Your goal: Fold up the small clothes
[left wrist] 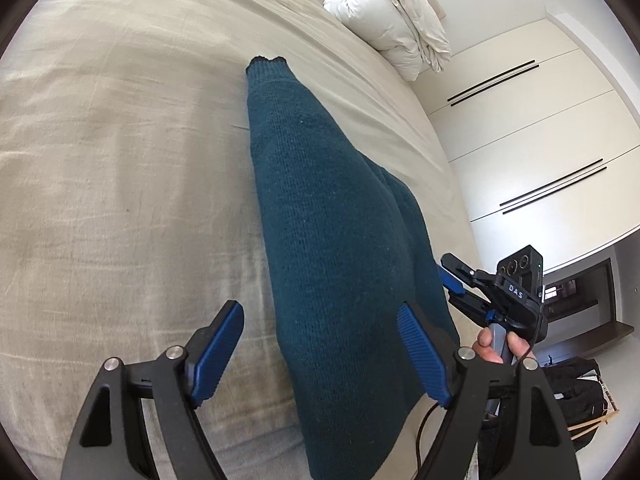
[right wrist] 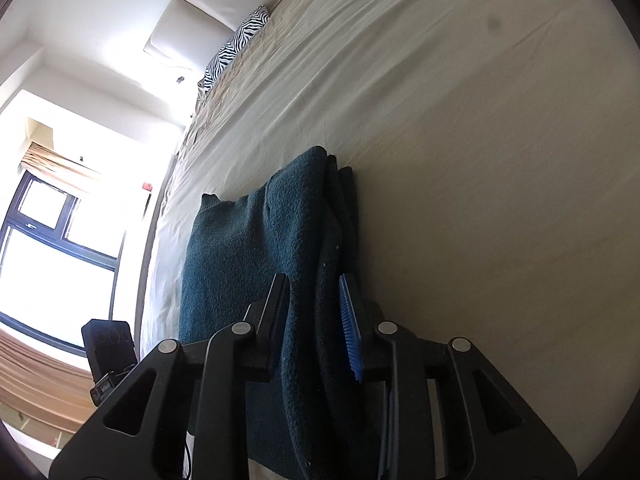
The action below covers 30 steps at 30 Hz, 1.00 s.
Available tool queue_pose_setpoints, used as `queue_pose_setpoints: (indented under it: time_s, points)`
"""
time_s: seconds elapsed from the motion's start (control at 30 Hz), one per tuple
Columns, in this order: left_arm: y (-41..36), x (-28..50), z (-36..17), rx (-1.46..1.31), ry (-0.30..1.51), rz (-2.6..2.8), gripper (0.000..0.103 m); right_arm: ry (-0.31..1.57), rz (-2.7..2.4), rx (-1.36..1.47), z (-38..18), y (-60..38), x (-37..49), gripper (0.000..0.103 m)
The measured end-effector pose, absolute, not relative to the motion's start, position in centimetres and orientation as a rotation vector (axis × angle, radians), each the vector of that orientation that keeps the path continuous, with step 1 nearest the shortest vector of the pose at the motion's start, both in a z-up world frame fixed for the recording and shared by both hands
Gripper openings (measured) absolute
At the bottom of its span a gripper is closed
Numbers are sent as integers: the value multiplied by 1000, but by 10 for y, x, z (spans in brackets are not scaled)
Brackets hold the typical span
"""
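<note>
A dark teal knitted garment (left wrist: 328,240) lies folded lengthwise on the beige bed sheet (left wrist: 120,160). My left gripper (left wrist: 320,344) is open above its near end, one blue pad on each side, not touching it. My right gripper (left wrist: 450,280) shows at the garment's right edge. In the right wrist view the right gripper (right wrist: 314,316) is shut on the thick folded edge of the garment (right wrist: 248,248), with cloth bunched between the two fingers.
A white duvet (left wrist: 392,12) is piled at the far end of the bed. White wardrobe doors (left wrist: 532,128) stand to the right. A zebra-print pillow (right wrist: 236,44) lies by the headboard. A window (right wrist: 48,248) is on the left of the right wrist view.
</note>
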<state>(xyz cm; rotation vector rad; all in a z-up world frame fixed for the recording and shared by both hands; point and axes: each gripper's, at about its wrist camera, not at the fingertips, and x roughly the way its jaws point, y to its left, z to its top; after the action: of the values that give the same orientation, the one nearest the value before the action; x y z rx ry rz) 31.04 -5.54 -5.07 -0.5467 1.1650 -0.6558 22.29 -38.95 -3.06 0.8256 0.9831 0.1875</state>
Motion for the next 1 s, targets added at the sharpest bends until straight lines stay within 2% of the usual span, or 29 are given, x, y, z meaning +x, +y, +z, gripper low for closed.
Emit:
queue_pose_setpoints:
  time_s: [0.07, 0.3, 0.37, 0.43, 0.5, 0.67, 0.7, 0.73, 0.77, 0.83, 1.0]
  points:
    - [-58, 316, -51, -543, 1158, -643, 82, 985, 180, 831, -34, -400, 222, 59]
    - [-83, 327, -60, -479, 1200, -654, 84, 1027, 288, 821, -53, -385, 231, 59]
    - [-85, 329, -62, -482, 1195, -653, 84, 1053, 308, 812, -57, -375, 238, 57]
    - [-85, 330, -65, -487, 1195, -650, 84, 1092, 317, 799, -62, -371, 244, 50]
    - [-86, 332, -66, -486, 1202, -645, 84, 1112, 319, 812, -68, -374, 246, 39]
    - [-99, 330, -63, -406, 1204, -611, 83, 1117, 293, 751, -66, -367, 245, 30]
    - [-103, 330, -61, -376, 1205, -600, 78, 1121, 276, 725, -63, -363, 246, 29]
    - [-106, 331, -60, -365, 1205, -600, 66, 1123, 262, 702, -62, -359, 246, 28]
    - [-107, 332, -61, -382, 1218, -614, 62, 1124, 245, 669, -59, -355, 247, 27]
    - [-106, 333, -62, -394, 1224, -610, 54, 1121, 210, 590, -53, -344, 247, 25]
    - [-104, 326, -55, -366, 1201, -595, 44, 1091, 95, 296, -26, -300, 244, 21]
